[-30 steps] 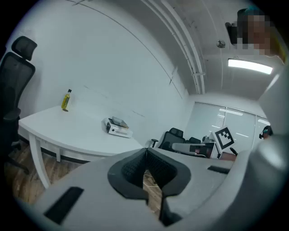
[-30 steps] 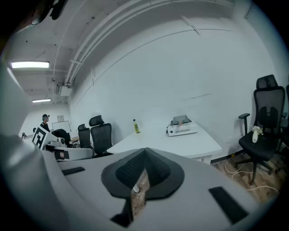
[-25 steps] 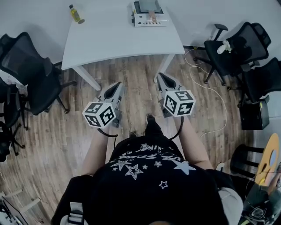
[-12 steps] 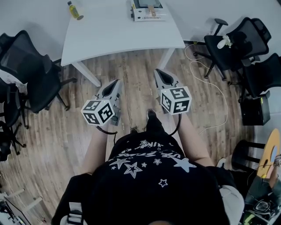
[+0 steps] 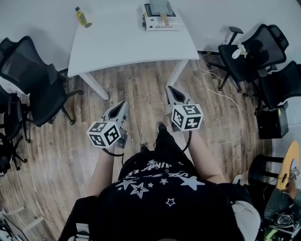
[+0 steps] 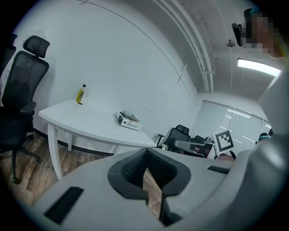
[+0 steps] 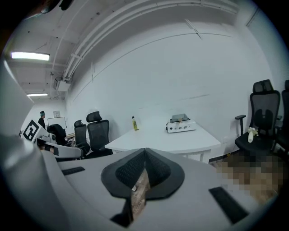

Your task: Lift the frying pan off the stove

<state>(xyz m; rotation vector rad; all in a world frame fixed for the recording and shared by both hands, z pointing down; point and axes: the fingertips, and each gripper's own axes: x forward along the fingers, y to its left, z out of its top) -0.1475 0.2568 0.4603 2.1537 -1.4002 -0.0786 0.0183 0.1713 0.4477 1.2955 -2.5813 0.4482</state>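
Note:
A white portable stove [image 5: 161,18] stands at the far edge of the white table [image 5: 122,42], and a dark frying pan [image 5: 159,6] with a wooden handle lies on it. The stove [image 6: 128,120] also shows in the left gripper view, and small and far off, the stove [image 7: 181,126] in the right gripper view. My left gripper [image 5: 123,105] and right gripper [image 5: 170,89] hang over the wooden floor, well short of the table. Both are shut and empty, left gripper [image 6: 146,152] and right gripper [image 7: 145,151] with jaws pressed together.
A yellow bottle [image 5: 82,16] stands on the table's far left corner. Black office chairs crowd the left side [image 5: 33,80] and the right side [image 5: 256,52]. A white cable [image 5: 230,101] trails over the floor on the right. The person's legs and shoes [image 5: 161,127] are below the grippers.
Both grippers have drifted back toward the person's body, a little lower in the head view. The jaws stayed shut and the pan has not moved.

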